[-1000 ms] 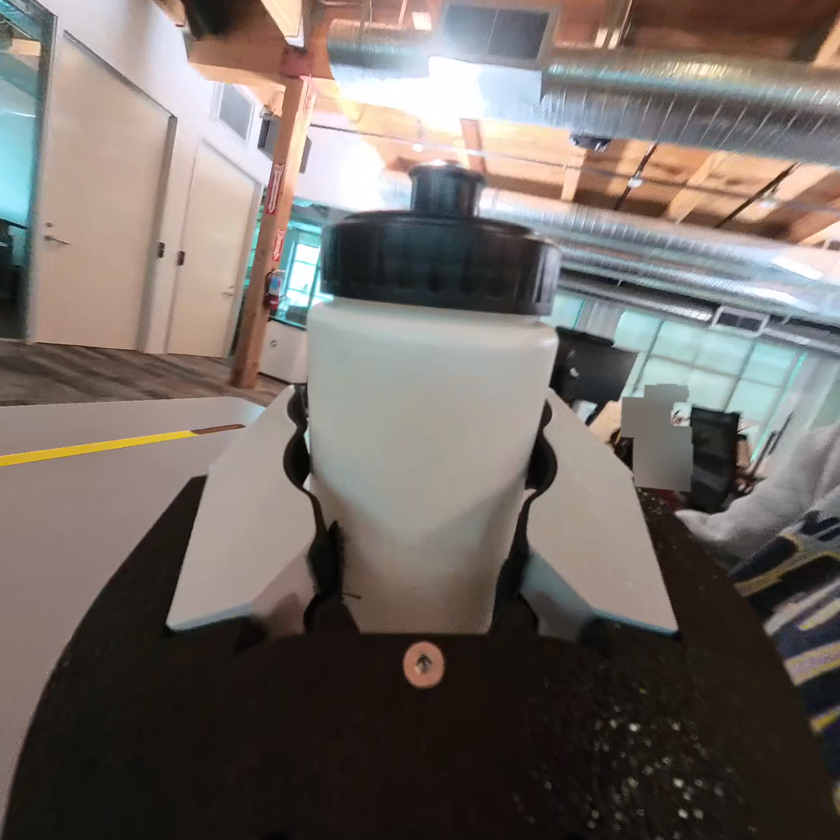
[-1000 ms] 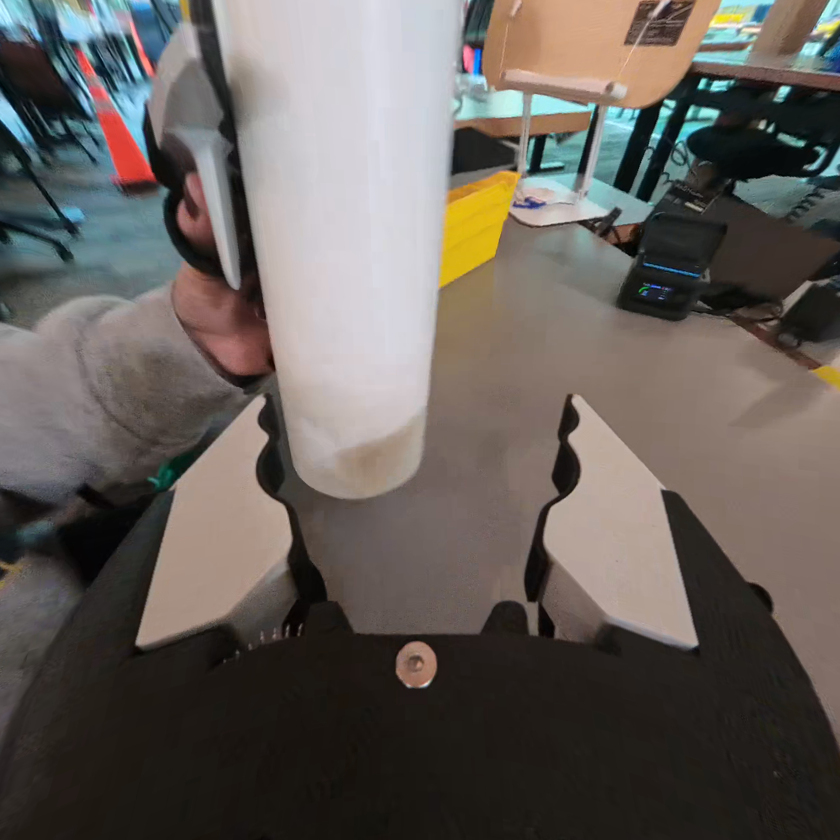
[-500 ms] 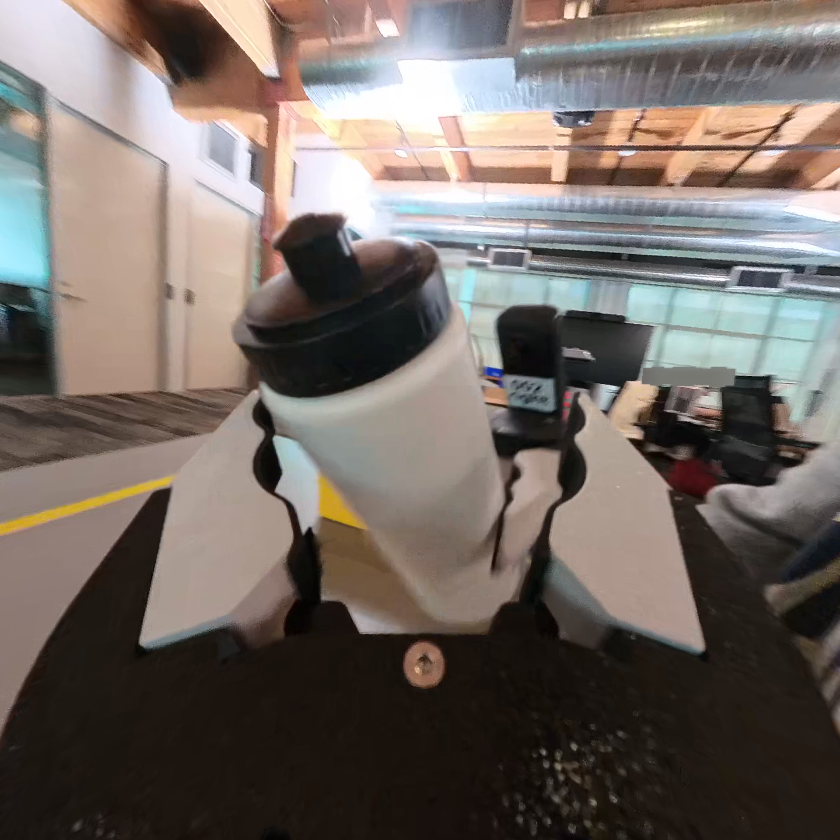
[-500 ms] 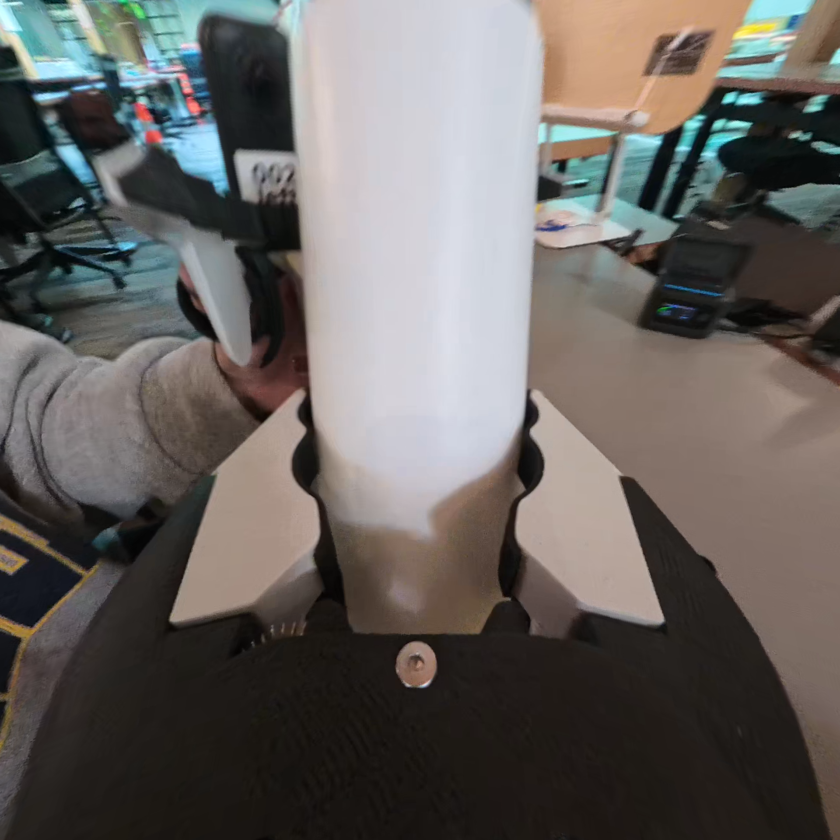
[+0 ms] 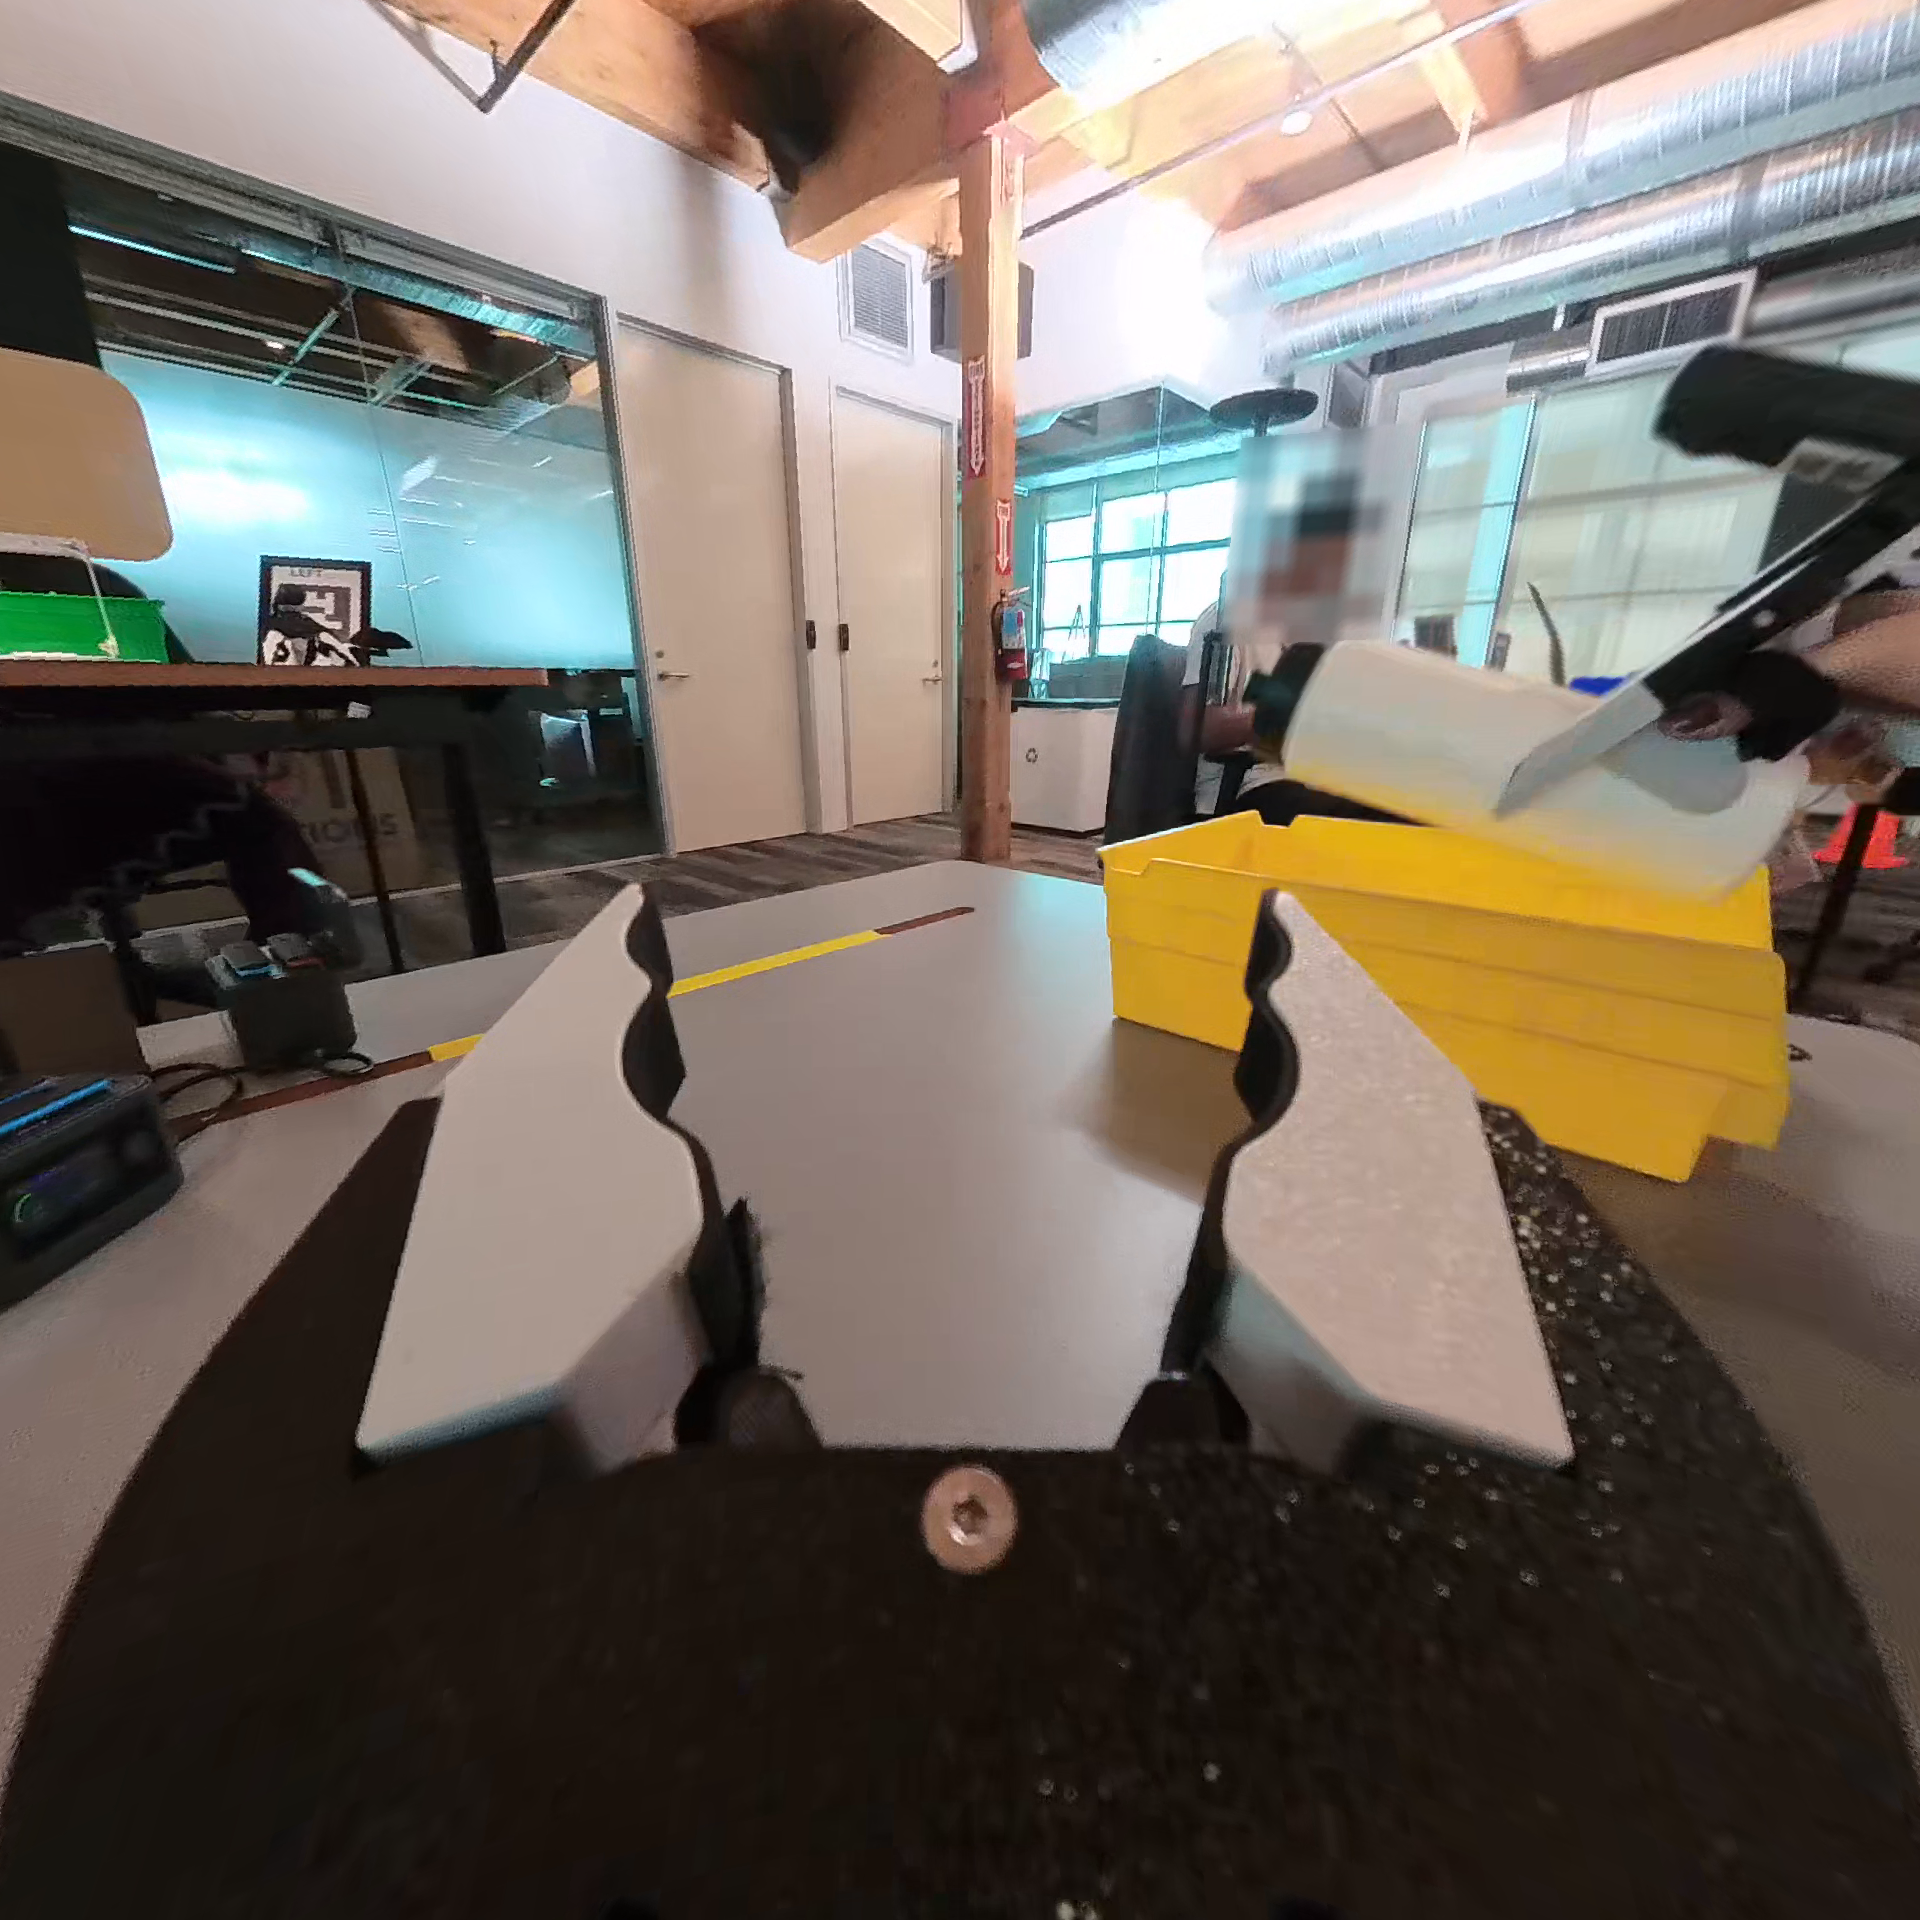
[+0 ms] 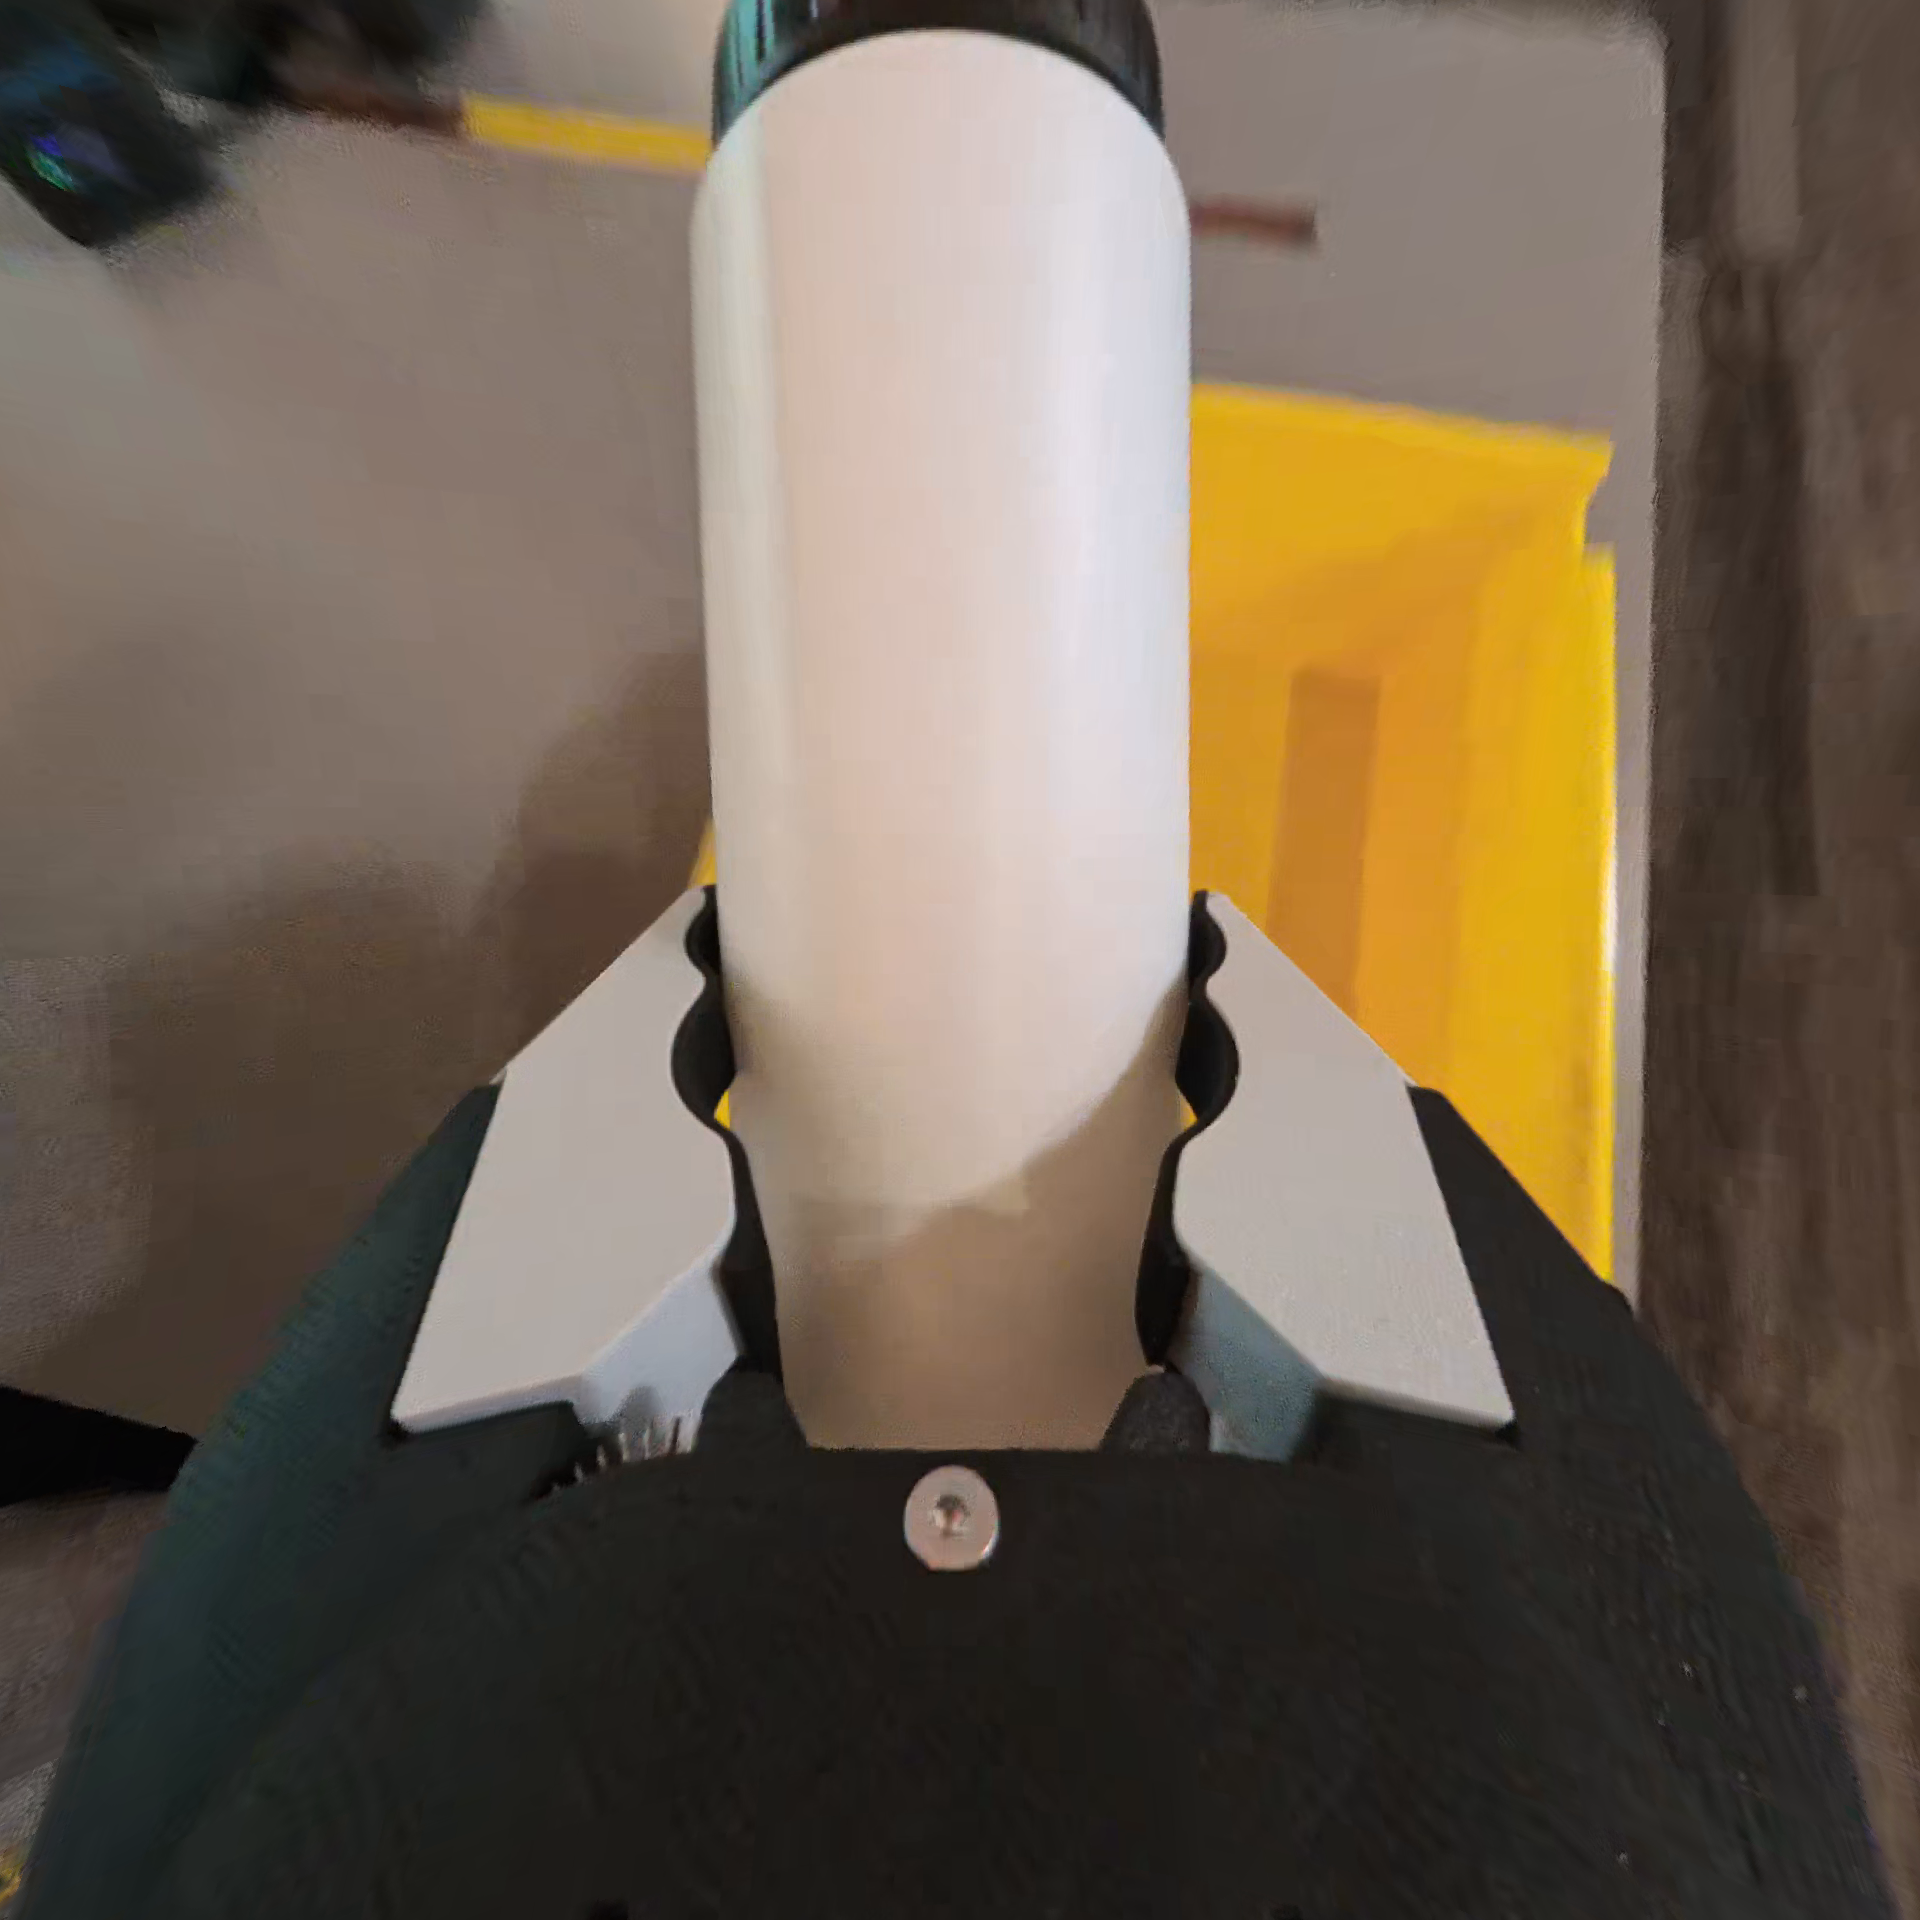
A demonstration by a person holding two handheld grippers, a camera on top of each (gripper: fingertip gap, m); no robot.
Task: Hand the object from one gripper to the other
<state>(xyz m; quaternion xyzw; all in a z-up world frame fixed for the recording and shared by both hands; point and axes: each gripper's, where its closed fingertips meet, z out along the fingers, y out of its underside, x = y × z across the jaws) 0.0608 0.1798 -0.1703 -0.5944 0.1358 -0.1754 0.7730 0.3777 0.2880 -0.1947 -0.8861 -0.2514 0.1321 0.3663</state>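
Note:
My right gripper (image 6: 951, 997) is shut on a white bottle (image 6: 945, 582) with a black cap (image 6: 935, 42); both pads press on its lower end. In the left wrist view the same bottle (image 5: 1455, 748) lies tilted in the right gripper (image 5: 1579, 738) above the yellow bin (image 5: 1455, 977). My left gripper (image 5: 956, 977) is open and empty, low over the grey table (image 5: 914, 1122), to the left of the bin.
The yellow bin (image 6: 1403, 727) stands on the table's right part. Yellow tape (image 5: 769, 961) runs across the table. Small black devices (image 5: 83, 1164) sit at the left edge. A person sits behind the bin. A desk and chairs stand at the far left.
The right gripper closed on the bottle's lower end. The left gripper opened, let the bottle go and drew away to the left. The right gripper carried the bottle over the yellow bin.

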